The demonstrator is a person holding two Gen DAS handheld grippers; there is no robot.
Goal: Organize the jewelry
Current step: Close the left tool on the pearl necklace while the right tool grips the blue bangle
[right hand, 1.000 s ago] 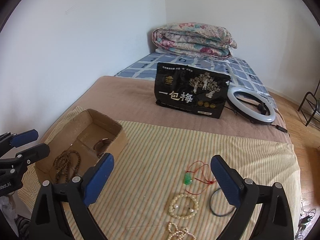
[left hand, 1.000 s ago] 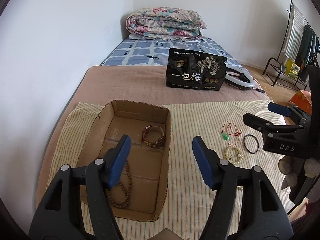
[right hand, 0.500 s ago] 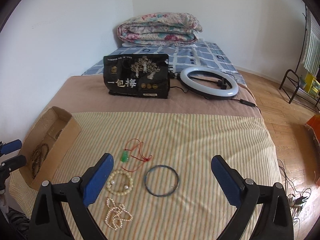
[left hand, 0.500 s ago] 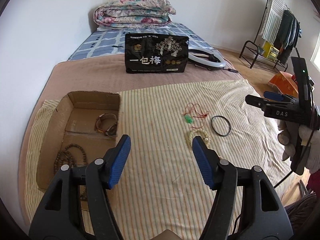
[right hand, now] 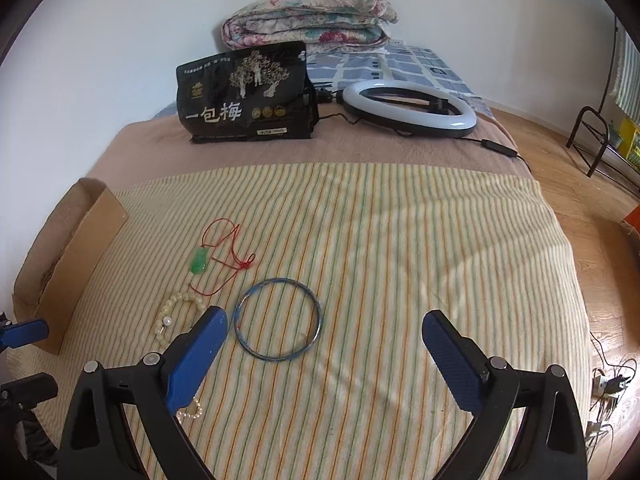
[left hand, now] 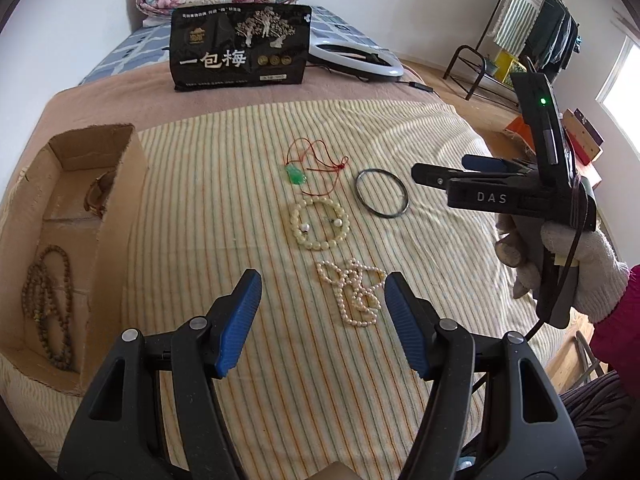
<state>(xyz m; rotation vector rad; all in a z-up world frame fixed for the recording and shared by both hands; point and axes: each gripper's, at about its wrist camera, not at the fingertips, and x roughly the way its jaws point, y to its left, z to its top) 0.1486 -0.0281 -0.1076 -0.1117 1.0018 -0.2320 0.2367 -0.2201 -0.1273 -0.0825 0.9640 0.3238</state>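
Note:
On the striped cloth lie a pearl necklace (left hand: 354, 294), a pale bead bracelet (left hand: 319, 226), a green pendant on a red cord (left hand: 297, 176) and a dark bangle (left hand: 382, 193). My left gripper (left hand: 320, 302) hovers open just in front of the pearl necklace, nothing between its blue pads. My right gripper (right hand: 324, 340) is open above the near edge of the bangle (right hand: 278, 319), empty; it also shows from the side (left hand: 452, 168), held by a gloved hand. A cardboard box (left hand: 76, 216) at the left holds a brown bead strand (left hand: 48, 300) and a brown bracelet (left hand: 98, 196).
A black snack bag (left hand: 240, 48) stands at the back of the bed with a ring light (right hand: 408, 110) and its cable beside it. A folded floral quilt (right hand: 312, 18) lies against the wall. The bed's right edge drops to a wooden floor (right hand: 600, 216).
Both grippers moved right and sank toward the cloth. The left one went from over the box to the loose jewelry; the right one came down over the bangle. Both jaws kept their width.

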